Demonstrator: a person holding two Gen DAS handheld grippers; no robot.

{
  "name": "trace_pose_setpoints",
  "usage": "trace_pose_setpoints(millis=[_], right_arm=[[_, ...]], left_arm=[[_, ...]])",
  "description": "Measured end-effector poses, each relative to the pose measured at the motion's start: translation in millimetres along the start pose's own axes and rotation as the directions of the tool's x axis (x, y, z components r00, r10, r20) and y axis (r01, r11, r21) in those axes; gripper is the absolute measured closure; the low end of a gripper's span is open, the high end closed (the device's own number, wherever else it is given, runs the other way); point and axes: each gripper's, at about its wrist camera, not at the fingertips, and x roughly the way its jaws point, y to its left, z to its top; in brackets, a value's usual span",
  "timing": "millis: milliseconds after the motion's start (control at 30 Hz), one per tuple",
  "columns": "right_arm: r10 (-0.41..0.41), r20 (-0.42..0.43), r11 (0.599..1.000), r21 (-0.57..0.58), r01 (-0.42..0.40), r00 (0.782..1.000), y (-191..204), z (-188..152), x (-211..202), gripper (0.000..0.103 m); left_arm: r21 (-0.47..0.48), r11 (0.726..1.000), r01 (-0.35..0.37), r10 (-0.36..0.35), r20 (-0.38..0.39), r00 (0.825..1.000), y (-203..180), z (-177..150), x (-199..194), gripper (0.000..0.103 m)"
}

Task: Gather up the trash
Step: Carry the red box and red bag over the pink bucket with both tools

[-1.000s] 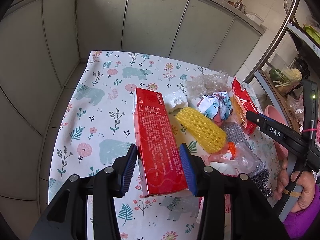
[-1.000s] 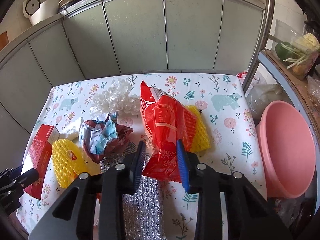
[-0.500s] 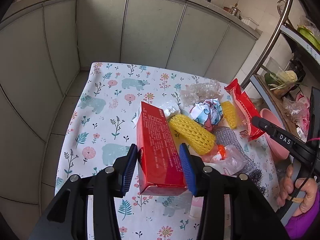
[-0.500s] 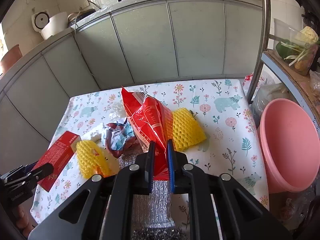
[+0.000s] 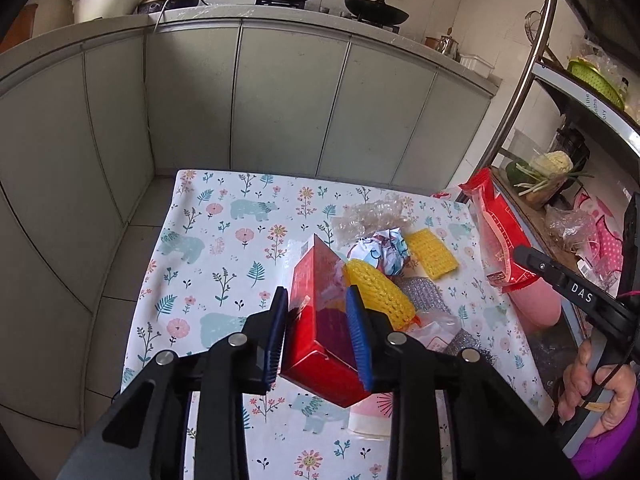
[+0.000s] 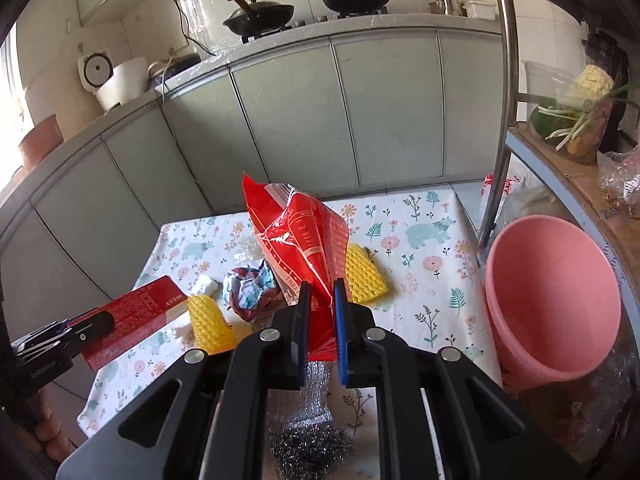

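My left gripper (image 5: 318,334) is shut on a long red carton (image 5: 320,312) and holds it tilted above the floral table (image 5: 224,248). The carton also shows in the right wrist view (image 6: 136,316). My right gripper (image 6: 320,316) is shut on a red snack bag (image 6: 304,240), lifted off the table; the bag also shows in the left wrist view (image 5: 500,240). On the table lie two yellow foam nets (image 6: 210,322) (image 6: 364,274), a crumpled paper ball (image 6: 250,288), clear bubble wrap (image 5: 368,216) and a steel scourer (image 6: 310,440).
A pink basin (image 6: 556,304) stands at the table's right edge, under a metal rack (image 6: 504,100) holding vegetables. Grey cabinets (image 6: 320,120) run behind the table. A pink-white package (image 5: 372,412) lies near the front edge.
Both grippers have risen. The left has lifted the red carton off the table and tilted it. The right shut on the red bag and raised it clear of the pile.
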Motion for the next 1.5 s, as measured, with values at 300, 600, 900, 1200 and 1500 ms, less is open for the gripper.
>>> trace_pose_setpoints(millis=[300,600,900,1200,1500], right_arm=[[0.018,0.045,0.999,0.027,-0.020,0.999,-10.2,1.9,-21.5,0.092],[-0.048,0.087,0.996,0.082,0.041,0.995,-40.1,4.3,-38.8,0.092],[-0.212,0.087,0.959,0.212,0.190,0.973,-112.2,-1.2,-56.5,0.092],[-0.347,-0.007,0.893,0.304,0.332,0.938,-178.2,-15.4,-38.8,0.092],[-0.377,-0.100,0.857,0.339,0.388,0.921,-217.4,-22.6,-2.9,0.092]], left_arm=[[0.034,0.999,0.017,-0.021,0.106,0.994,-14.1,18.4,-33.6,0.076],[0.138,0.984,0.114,-0.134,0.145,0.980,-65.5,41.8,-43.0,0.076],[0.278,0.922,0.270,-0.303,0.083,0.949,-162.0,57.4,-10.5,0.076],[0.376,0.847,0.375,-0.383,-0.056,0.922,-258.6,50.8,54.1,0.076],[0.408,0.820,0.401,-0.358,-0.180,0.916,-323.5,30.1,127.4,0.077]])
